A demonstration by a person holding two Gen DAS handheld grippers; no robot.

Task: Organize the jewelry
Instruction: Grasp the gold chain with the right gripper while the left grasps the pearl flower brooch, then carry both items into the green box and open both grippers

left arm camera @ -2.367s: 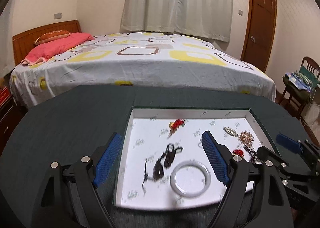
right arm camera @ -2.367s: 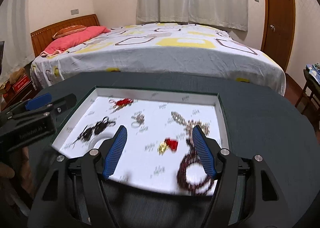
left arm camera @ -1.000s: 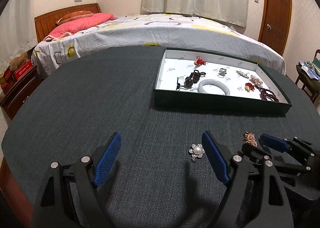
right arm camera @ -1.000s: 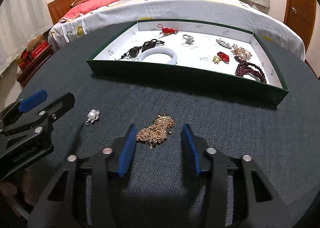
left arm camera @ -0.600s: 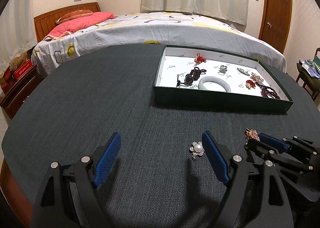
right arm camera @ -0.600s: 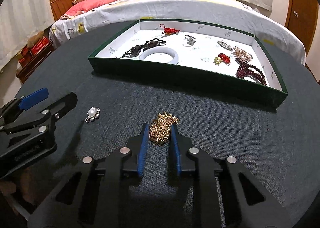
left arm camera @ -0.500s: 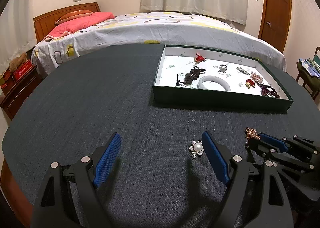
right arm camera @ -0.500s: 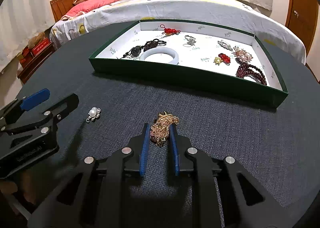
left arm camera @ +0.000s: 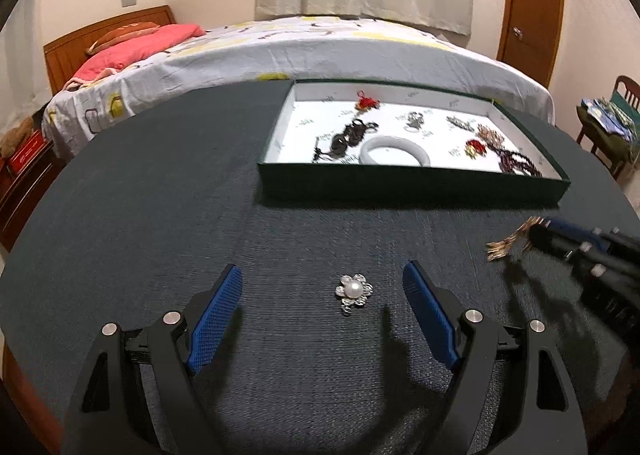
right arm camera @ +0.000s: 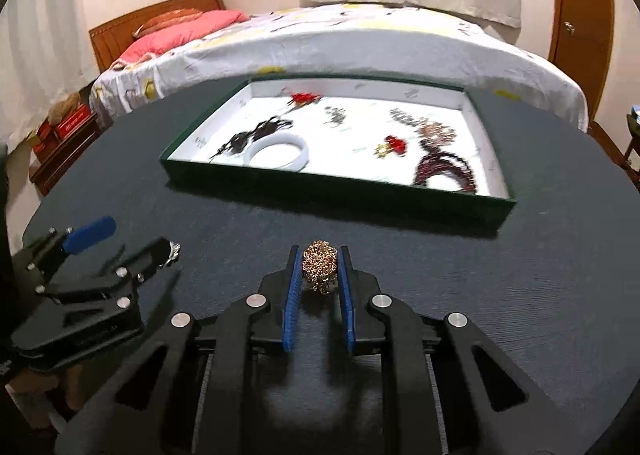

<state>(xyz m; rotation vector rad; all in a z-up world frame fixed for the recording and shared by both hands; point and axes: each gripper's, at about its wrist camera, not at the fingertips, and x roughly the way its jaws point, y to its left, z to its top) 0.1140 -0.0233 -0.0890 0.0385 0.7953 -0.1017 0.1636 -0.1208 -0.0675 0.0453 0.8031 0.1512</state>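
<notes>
The right gripper (right arm camera: 319,261) is clenched on a bunched gold chain (right arm camera: 319,266), pinching the clump between its blue pads (right arm camera: 292,287) above the dark round table (right arm camera: 560,263); from the left wrist view a loose end of the chain (left arm camera: 506,241) trails out toward the left of that gripper's tip. The left gripper (left arm camera: 322,309) is released, its pads (left arm camera: 216,311) spread wide, with a silver flower brooch with a pearl centre (left arm camera: 354,291) lying flat on the table between them, nearer the right pad. Farther back on the table sits a green tray with a white lining (right arm camera: 336,191). Inside it lie a white bangle (right arm camera: 279,153) near the front wall, a black cord piece (right arm camera: 256,135) just to its left, a red knot ornament (right arm camera: 304,98) toward the far wall, a small red and gold piece (right arm camera: 394,145) right of centre, and dark red beads (right arm camera: 444,171) at the near right corner. A bed (right arm camera: 360,43) stands beyond the table.
</notes>
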